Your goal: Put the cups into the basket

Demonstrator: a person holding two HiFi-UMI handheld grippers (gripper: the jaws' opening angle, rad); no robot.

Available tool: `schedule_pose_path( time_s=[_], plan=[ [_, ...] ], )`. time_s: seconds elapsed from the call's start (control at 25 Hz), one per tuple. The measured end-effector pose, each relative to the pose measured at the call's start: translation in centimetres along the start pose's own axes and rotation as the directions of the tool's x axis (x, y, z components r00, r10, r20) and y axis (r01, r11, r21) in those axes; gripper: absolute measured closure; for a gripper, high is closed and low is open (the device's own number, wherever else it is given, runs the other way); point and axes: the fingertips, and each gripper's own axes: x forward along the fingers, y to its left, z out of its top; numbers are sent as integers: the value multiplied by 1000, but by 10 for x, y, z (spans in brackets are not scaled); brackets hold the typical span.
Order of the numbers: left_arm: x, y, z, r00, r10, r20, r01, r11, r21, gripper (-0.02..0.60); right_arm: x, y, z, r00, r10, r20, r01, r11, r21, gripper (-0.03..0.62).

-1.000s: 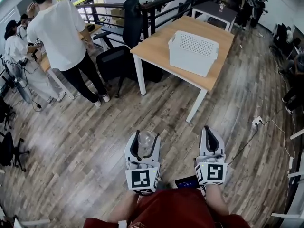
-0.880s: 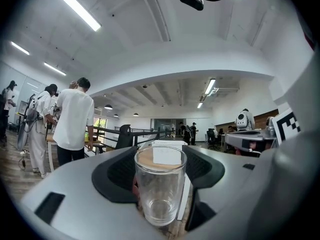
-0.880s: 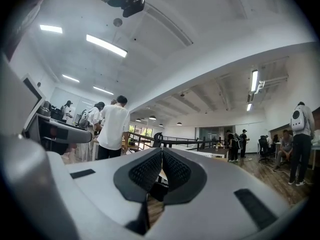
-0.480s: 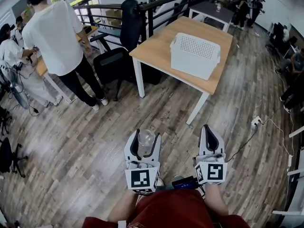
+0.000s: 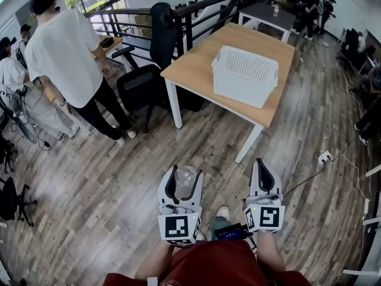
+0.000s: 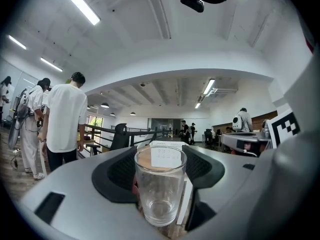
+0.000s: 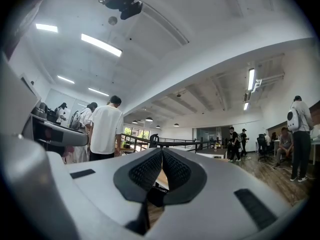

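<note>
Clear glass cup [image 6: 160, 184] — judged light, slippery, breakable — is clamped across its wall by left tongs [image 5: 181, 177]; right tongs [image 5: 262, 168] are closed, empty.

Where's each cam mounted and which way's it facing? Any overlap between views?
Head view: on the person's head, steeply down at table and basket; shows forearms, left gripper, right gripper.
Left gripper view: rides that gripper, level along jaws gripping the glass.
Right gripper view: rides that gripper, level along shut, empty jaws.
Shared: glass in head and left gripper views; white-shirted person in all three.
</note>
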Motion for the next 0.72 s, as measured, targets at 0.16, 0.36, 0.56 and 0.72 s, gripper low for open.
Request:
schedule_pose_path(
  time_s=[0.16,0.36,0.56,0.72],
  plan=[
    [28,-11,7,1000,-11,10,11,1000,4,295,19,-21,1,1000,-6,12,6,1000,0,582],
    [62,-23,10,1000,-23,10,23,1000,3,295,39,-47,-3,1000,-16,13,16,1000,6,582],
    [90,-36,12,1000,-29,10,29,1000,8,295,54,-73,-9,999,-28,15,27,999,24,582],
    [110,-45,12,1000,-27,2,27,1000,5,295,65,-91,-12,999,-30,14,29,999,31,582]
  ],
)
